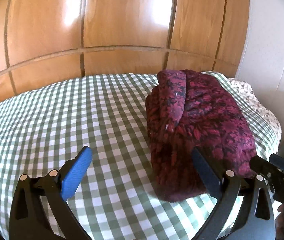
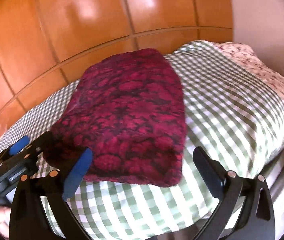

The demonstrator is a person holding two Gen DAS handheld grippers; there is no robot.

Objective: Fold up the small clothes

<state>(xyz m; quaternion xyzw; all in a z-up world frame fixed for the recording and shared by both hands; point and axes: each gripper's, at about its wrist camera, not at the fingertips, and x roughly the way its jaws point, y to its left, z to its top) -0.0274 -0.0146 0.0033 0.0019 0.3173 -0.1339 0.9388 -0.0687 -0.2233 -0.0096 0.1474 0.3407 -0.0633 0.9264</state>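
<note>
Folded maroon garment (image 2: pixel 130 108) on the checked bedspread (image 1: pixel 62 120), just ahead of both wide, empty claws (image 1: pixel 142 172) (image 2: pixel 142 170).

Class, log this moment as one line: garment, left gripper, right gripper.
garment: folded on bed | left gripper: open, empty | right gripper: open, empty

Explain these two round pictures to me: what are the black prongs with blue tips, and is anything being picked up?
No robot here: a person holds a hand tool in each hand, each carrying a wide-angle camera. One picture looks along the left gripper, the other along the right gripper. The blue-padded fingers stand wide open; nothing is held. A folded dark red patterned knitted garment lies on the green-and-white checked bedcover, before glossy wooden panels.
</note>
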